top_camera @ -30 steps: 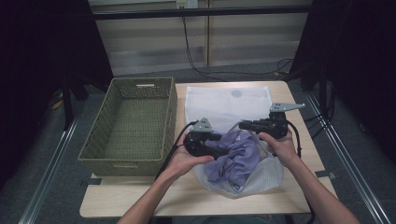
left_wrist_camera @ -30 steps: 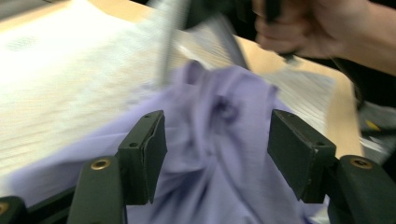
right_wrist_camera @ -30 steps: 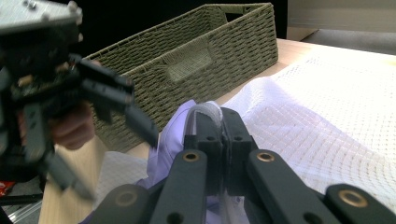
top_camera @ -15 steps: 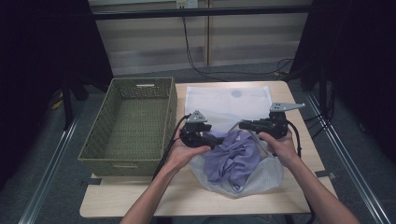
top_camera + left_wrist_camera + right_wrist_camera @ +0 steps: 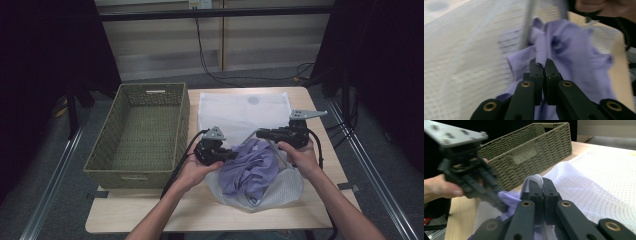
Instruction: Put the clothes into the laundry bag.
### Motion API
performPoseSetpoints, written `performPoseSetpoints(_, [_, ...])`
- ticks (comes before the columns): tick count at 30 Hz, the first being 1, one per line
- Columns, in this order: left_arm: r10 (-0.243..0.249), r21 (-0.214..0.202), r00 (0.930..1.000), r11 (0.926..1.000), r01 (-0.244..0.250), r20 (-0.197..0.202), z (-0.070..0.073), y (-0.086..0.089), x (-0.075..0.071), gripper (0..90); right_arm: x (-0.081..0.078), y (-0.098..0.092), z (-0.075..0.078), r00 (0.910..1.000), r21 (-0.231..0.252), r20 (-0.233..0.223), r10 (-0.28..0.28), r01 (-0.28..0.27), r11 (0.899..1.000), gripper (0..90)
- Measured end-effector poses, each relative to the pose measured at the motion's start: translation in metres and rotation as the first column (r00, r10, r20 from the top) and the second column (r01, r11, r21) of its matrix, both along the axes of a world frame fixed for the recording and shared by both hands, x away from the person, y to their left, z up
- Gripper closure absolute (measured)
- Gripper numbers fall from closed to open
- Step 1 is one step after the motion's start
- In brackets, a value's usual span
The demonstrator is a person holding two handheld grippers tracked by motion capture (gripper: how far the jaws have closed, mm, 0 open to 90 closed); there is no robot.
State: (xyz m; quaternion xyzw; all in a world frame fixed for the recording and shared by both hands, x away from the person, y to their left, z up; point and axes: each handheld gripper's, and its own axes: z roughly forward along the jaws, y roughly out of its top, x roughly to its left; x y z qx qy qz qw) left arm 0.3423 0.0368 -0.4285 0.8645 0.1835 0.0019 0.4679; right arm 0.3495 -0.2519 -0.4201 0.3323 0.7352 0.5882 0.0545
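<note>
Since the earlier frame the left tool (image 5: pixel 226 155) has just closed its jaws and now pinches a fold of the purple shirt (image 5: pixel 252 167). The right tool (image 5: pixel 264 134) stays clamped on the mesh bag's (image 5: pixel 280 192) rim. One shirt sits in one bag at the table's (image 5: pixel 150 212) centre; one basket (image 5: pixel 140 135) stands at nine o'clock, a second mesh bag (image 5: pixel 235 112) at twelve.

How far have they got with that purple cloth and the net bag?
Partly done, it seems: the purple garment lies bunched in the mouth of the white mesh bag. In hand: the left claw, whose jaws have just been closing, pinches a fold of the garment, and the right claw grips the bag's edge. Left: the green basket holds nothing, and a second mesh bag lies flat.
</note>
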Motion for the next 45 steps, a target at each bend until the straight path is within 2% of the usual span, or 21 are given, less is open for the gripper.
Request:
performPoseSetpoints(5, [-0.067,-0.035,0.9977,0.9972,0.067,-0.012,0.006,-0.014,-0.01,89.1,0.001,0.002,-0.001,1.0,-0.002,-0.003,0.002,-0.002,1.0,88.6])
performPoseSetpoints(7, [-0.084,-0.032,0.9964,0.9959,0.084,-0.006,0.009,-0.023,-0.011,89.0,0.001,0.003,-0.001,1.0,-0.004,-0.005,0.001,-0.001,1.0,88.6])
performPoseSetpoints(9, [-0.102,-0.054,0.9947,0.9934,0.101,-0.013,0.011,-0.032,-0.012,89.0,0.001,0.003,0.0,1.0,-0.003,-0.004,0.002,-0.002,1.0,88.6])
performPoseSetpoints(14, [-0.125,-0.028,0.9921,0.9918,0.125,-0.008,0.012,-0.057,-0.012,89.0,0.0,0.004,0.0,1.0,-0.003,-0.007,0.003,-0.003,1.0,88.6])
performPoseSetpoints(15, [-0.121,-0.015,0.9925,0.9925,0.121,-0.014,0.009,-0.062,-0.01,89.0,0.0,0.004,0.0,1.0,-0.001,-0.004,0.007,-0.007,1.0,88.6])
performPoseSetpoints(18, [-0.099,-0.016,0.9944,0.995,0.099,-0.036,-0.004,-0.069,-0.002,88.9,-0.003,0.004,0.004,0.9999,0.003,0.003,0.012,-0.012,1.0,88.6])
performPoseSetpoints(22, [-0.048,-0.001,0.9971,0.9988,0.048,-0.059,-0.02,-0.072,0.006,88.4,-0.005,0.004,0.007,0.9997,0.011,0.008,0.022,-0.022,1.0,88.6])
performPoseSetpoints(23, [-0.043,-0.012,0.9966,0.9991,0.042,-0.071,-0.024,-0.072,0.008,88.4,-0.006,0.004,0.007,0.9997,0.014,0.006,0.024,-0.024,1.0,88.6])
performPoseSetpoints(26, [-0.034,0.002,0.9975,0.9994,0.034,-0.062,-0.028,-0.074,0.007,87.7,-0.008,0.004,0.006,0.9992,0.042,-0.016,0.037,-0.037,0.998,88.6])
performPoseSetpoints(28, [-0.026,0.021,0.998,0.9994,0.027,-0.058,-0.031,-0.074,0.008,86.8,-0.012,0.006,0.008,0.9988,0.021,-0.02,0.045,-0.044,0.999,88.6])
performPoseSetpoints(35, [-0.008,0.076,0.9994,0.997,0.01,-0.032,-0.041,-0.075,0.008,84.2,-0.029,0.009,0.008,0.9969,-0.005,-0.029,0.073,-0.074,0.997,88.5])
performPoseSetpoints(39, [0.016,0.081,0.9992,0.9966,-0.013,-0.036,-0.048,-0.074,0.01,79.9,-0.039,0.012,-0.001,0.9946,-0.042,-0.054,0.088,-0.09,0.995,88.3])
performPoseSetpoints(40, [0.014,0.094,0.9992,0.9955,-0.011,-0.036,-0.049,-0.073,0.01,78.3,-0.04,0.012,-0.004,0.9942,-0.053,-0.059,0.09,-0.093,0.994,88.3])
performPoseSetpoints(41, [0.019,0.085,0.9991,0.9962,-0.016,-0.037,-0.051,-0.073,0.01,77.2,-0.042,0.012,-0.007,0.9938,-0.059,-0.065,0.09,-0.094,0.994,88.2])
performPoseSetpoints(43, [0.011,0.095,0.9993,0.9954,-0.007,-0.037,-0.051,-0.072,0.01,72.1,-0.043,0.01,-0.013,0.9928,-0.062,-0.08,0.089,-0.094,0.994,88.2])
performPoseSetpoints(45, [0.024,0.092,0.9987,0.9956,-0.02,-0.044,-0.049,-0.071,0.009,68.1,-0.044,0.008,-0.017,0.9926,-0.072,-0.084,0.087,-0.093,0.993,88.0])
